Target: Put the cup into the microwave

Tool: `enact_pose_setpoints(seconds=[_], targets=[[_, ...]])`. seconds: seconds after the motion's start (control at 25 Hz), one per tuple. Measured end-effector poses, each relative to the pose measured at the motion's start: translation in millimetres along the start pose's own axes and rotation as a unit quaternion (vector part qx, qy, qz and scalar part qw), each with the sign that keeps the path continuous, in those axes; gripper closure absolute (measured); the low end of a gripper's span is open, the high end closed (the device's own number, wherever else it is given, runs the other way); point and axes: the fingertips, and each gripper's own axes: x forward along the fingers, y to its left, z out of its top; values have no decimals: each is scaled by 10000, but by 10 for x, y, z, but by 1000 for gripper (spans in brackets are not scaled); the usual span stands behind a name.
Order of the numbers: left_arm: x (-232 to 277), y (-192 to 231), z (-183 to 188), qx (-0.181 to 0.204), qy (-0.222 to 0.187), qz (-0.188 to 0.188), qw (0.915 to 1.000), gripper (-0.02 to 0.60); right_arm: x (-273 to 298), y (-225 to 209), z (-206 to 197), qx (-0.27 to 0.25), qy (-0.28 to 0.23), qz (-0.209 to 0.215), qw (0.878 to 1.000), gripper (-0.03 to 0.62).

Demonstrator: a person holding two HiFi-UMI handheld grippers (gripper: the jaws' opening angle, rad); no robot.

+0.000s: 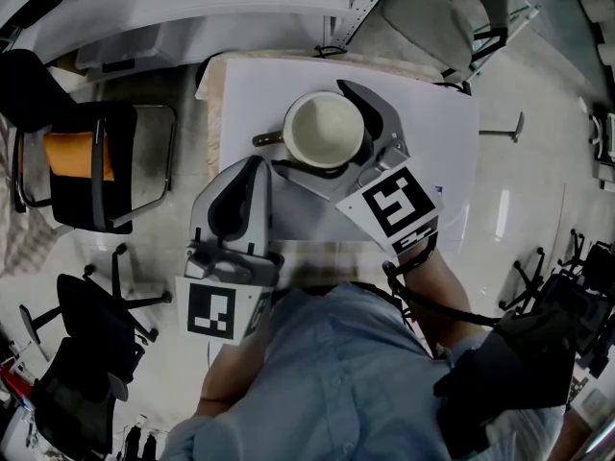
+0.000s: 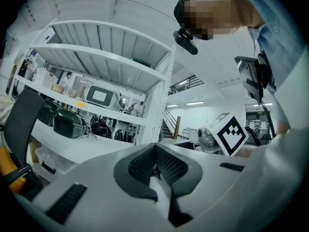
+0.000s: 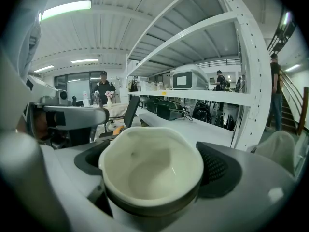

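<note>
Shows a black-and-white square marker (image 1: 399, 205) on the cube of the right hand-held gripper (image 1: 319, 133), blocks rather than letters. Shows a like marker (image 1: 213, 312) on the cube of the left hand-held gripper (image 1: 255, 167). Bears a small yellow label (image 2: 79, 104) on a shelf edge far beyond the cup (image 1: 323, 125), print too small to read.

Grips the cup in the right hand-held gripper, jaws clenched on it, with a dark meshed pad (image 3: 219, 170) against each side of its wall. Turns the cup's cream inside up towards the head camera, a dark band running under the rim. Presses the left hand-held gripper's two meshed pads together on nothing.

Reaches the right forearm (image 1: 437, 281) forward from the blue shirt (image 1: 336, 382), wrist just behind the marker cube, jaws stretched ahead round the cup. Holds the left hand-held gripper down and left of the cup, near it but apart, tilted so that its camera looks up at shelves and ceiling.

Places the cup over the middle of the white worktop (image 1: 250, 84); resting or lifted, not to be told.

Further out: a black chair with an orange cushion (image 1: 82, 157) well to the left of the cup. Beyond the cup, a white shelf rack (image 3: 203, 98) carrying a white appliance with a dark window (image 3: 186, 79).
</note>
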Motion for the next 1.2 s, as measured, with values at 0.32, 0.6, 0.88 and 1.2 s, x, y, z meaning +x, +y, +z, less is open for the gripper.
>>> enact_pose_setpoints(seconds=[0.32,0.6,0.88,1.2], targets=[[-55,2,32,26,-22,62,10000,577,-26,10,-2,56,-15,-82,9999,56],[-91,-73,69,57,-45,32,10000,577,-156,39,-16,89,-22,-201,9998,55],[-99,-140,89,119,-95,-21,9999,577,-293,41,-87,160,-48,-342,9993,54],[-87,-265,53,129,-71,-243,9996,577,-388,31,-195,254,-41,-526,9983,56]])
